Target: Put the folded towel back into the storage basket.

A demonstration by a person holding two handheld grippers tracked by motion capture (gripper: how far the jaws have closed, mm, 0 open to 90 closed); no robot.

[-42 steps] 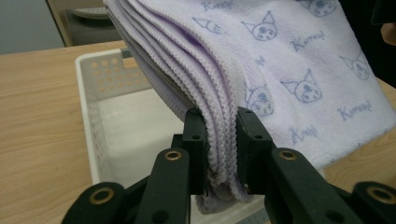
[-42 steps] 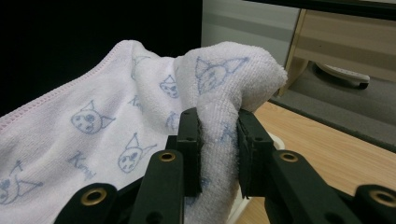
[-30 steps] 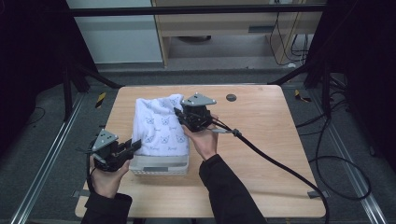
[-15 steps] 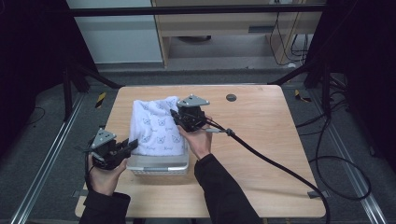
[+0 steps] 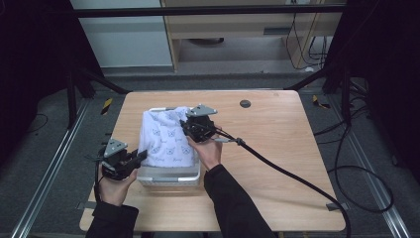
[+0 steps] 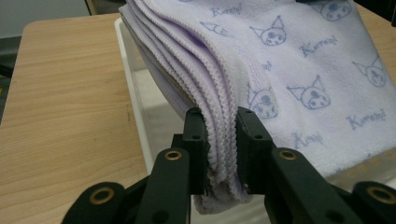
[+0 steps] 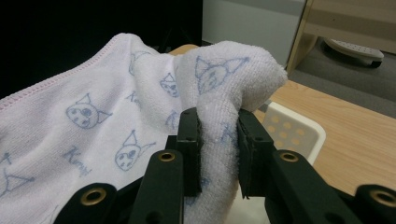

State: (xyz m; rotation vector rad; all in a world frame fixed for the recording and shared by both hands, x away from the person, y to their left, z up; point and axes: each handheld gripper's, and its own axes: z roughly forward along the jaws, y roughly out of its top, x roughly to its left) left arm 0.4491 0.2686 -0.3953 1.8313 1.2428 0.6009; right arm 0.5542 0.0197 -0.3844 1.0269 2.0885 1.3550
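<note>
Slowly down: towel nearly settled in the basket

Unmoved on the wooden counter [image 5: 297, 163], at its near left part: the white plastic basket [image 5: 168, 177]. Draped over it, and lower than a second ago: the folded lilac towel [image 5: 166, 139] with its cartoon-cat print, brought down and slightly toward the near edge from both ends at once. Judged from this: lowering step well along, cloth sagging into the middle of the basket yet held up at two edges, release not yet done. Probably needs only a little more descent before letting go, with care that the folds stay stacked and no corner hangs over the rim.

At the near left edge of the towel: the left gripper [image 5: 140, 156], roughly level and pointing along the basket. Seen in the left gripper view as fingers [image 6: 194, 135] close together, clamped on the stacked, stitched folds just above the white wall. At the far right edge: the right gripper [image 5: 187, 127], with fingers [image 7: 250, 140] likewise pinched tight on a bunched hump of terry cloth above the perforated rim. No change in either grip across the last second.
</note>
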